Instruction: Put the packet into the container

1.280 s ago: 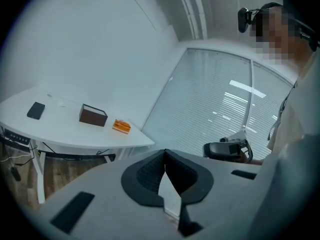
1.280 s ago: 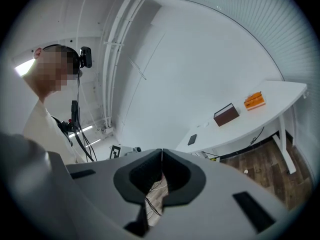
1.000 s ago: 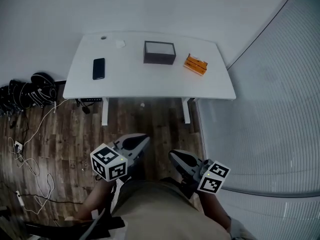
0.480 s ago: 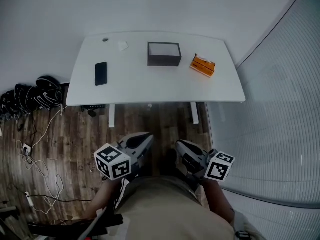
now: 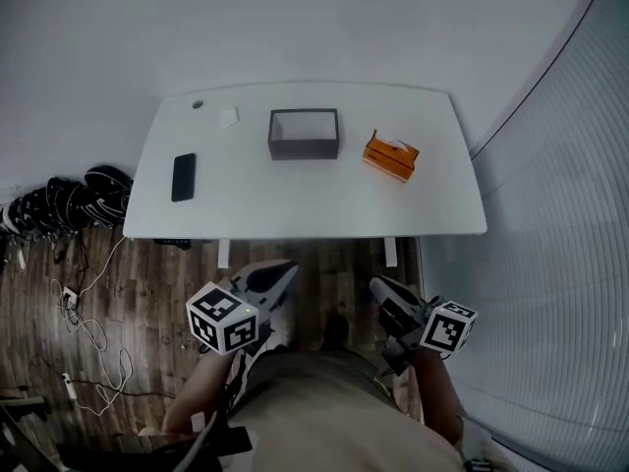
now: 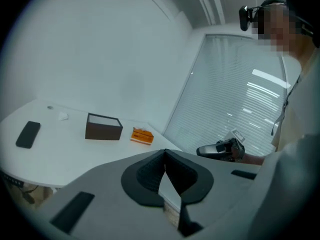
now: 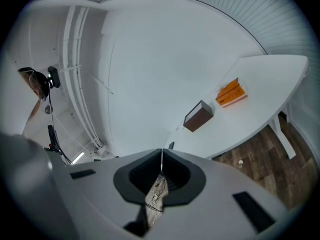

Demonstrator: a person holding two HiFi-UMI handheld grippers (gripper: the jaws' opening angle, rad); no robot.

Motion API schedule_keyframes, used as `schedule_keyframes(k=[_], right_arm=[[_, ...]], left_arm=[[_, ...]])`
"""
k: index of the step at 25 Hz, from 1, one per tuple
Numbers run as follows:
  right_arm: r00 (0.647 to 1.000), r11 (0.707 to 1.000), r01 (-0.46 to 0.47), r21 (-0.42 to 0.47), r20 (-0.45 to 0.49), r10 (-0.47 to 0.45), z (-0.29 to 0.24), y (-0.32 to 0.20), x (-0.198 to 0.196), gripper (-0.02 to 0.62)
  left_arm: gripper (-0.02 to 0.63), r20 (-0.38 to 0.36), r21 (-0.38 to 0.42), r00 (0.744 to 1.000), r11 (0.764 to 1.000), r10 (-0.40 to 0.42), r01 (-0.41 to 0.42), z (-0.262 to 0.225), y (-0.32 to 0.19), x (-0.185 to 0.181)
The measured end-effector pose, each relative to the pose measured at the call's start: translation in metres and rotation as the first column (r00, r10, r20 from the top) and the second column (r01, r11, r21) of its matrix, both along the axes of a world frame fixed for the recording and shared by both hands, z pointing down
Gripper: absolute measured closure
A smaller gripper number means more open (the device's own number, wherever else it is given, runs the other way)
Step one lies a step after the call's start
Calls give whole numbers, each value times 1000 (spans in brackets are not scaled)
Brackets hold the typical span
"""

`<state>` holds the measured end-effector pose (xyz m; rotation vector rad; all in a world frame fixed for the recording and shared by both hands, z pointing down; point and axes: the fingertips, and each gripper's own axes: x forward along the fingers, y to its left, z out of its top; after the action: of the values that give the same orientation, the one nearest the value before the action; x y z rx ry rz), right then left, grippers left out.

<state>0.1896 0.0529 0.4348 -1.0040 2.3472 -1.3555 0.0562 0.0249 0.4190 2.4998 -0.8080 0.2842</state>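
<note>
Closer now: white desk [image 5: 295, 200], person walking up.
Left gripper [image 5: 288, 267] and right gripper [image 5: 379, 285] closed, empty, for walking; flat orange packet [image 5: 390, 155] lies three o'clock of dark open-topped container [image 5: 304, 147].

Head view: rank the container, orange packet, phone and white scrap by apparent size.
1. Container
2. Orange packet and phone: too alike to separate confidently
3. White scrap, smallest

A white table [image 5: 295, 195] stands on dark wood flooring [image 5: 128, 293] against a white wall [image 5: 295, 28], blinds [image 5: 550, 214] alongside.
</note>
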Motion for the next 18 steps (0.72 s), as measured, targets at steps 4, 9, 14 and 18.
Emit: schedule_keyframes(k=[4, 9, 14, 18], right_arm=[[999, 1000, -2, -25, -35, 1, 15, -37, 47, 580], [998, 999, -32, -26, -61, 30, 15, -74, 73, 580], [990, 992, -116, -45, -86, 112, 17, -120, 85, 580], [973, 979, -196, -59, -139, 187, 21, -160, 85, 578]], left_arm=[[600, 25, 37, 998, 998, -58, 57, -1, -34, 29], [600, 30, 33, 998, 998, -62, 61, -1, -64, 43], [600, 16, 38, 999, 998, -47, 47, 1, -101, 37], [600, -2, 21, 1000, 1000, -17, 17, 6, -135, 20]])
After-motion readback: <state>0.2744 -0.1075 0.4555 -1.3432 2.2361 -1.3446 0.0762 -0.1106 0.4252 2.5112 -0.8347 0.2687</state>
